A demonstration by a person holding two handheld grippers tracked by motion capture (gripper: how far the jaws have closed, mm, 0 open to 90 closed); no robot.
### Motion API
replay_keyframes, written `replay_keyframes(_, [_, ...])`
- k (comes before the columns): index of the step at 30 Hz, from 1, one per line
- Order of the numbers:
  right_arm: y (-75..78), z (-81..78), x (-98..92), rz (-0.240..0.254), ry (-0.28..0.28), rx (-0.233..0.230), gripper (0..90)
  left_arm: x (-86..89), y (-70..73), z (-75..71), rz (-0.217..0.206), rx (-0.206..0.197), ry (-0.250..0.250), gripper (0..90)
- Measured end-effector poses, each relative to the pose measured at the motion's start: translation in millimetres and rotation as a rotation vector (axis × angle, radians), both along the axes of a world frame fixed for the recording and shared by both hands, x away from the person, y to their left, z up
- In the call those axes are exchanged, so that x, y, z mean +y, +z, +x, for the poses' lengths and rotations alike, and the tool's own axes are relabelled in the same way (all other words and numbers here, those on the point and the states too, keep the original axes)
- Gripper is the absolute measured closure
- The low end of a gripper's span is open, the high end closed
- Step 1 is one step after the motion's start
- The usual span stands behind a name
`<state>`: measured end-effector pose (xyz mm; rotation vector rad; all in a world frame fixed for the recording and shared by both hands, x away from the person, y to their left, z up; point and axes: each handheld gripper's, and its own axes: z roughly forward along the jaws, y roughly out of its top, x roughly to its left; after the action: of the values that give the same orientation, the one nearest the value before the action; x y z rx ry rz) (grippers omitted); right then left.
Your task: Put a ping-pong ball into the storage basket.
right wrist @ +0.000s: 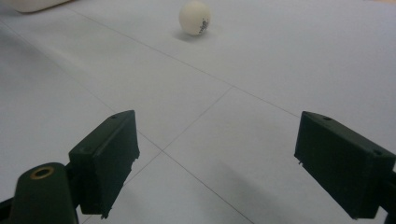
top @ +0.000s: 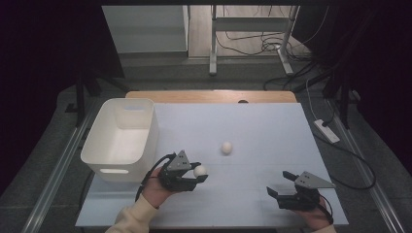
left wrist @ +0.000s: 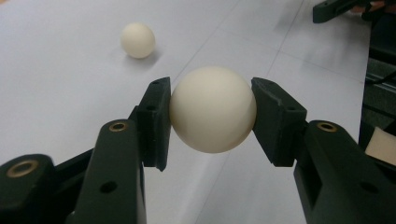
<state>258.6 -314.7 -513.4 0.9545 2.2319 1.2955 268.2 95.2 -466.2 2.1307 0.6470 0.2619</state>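
We note the left gripper (top: 198, 175) clamped on a white ball (top: 199, 170): in the left gripper view the ball (left wrist: 213, 109) sits squarely between the two black jaws, one pad pressing on each side, and the jaws are only as far apart as the ball is wide. In the high view the held ball sits near the front middle of the pale table (top: 262, 126), just right of the person's left hand (top: 158, 187), and it appears lifted clear of the surface, though we cannot be sure of the gap.

The right gripper (top: 281, 183) rests low over the front right of the table. In the right gripper view its jaws stand wide apart with bare table between them, touching nothing (right wrist: 219, 163).

Count of balls: two. One is in the left gripper's grip; the second ball (top: 226, 147) lies loose on the table, beyond the held one and a little to its right, apart from both grippers. We see this loose ball again in the left gripper view (left wrist: 137, 40) and in the right gripper view (right wrist: 194, 17), where a small dark mark shows on it.

Count of bins: one white bin (top: 104, 158), at the left edge of the table, near the left gripper but not touching it. No ball is visible on the part of its inside that shows.

Grippers: two.
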Motion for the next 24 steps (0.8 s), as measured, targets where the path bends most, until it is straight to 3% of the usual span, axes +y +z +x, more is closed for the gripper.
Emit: replay_keyframes(24, [0.0,0.3,0.0,0.000,0.000,-0.001,13.5,22.4,21.8,-2.2,-0.064,-0.064,0.058,51.0])
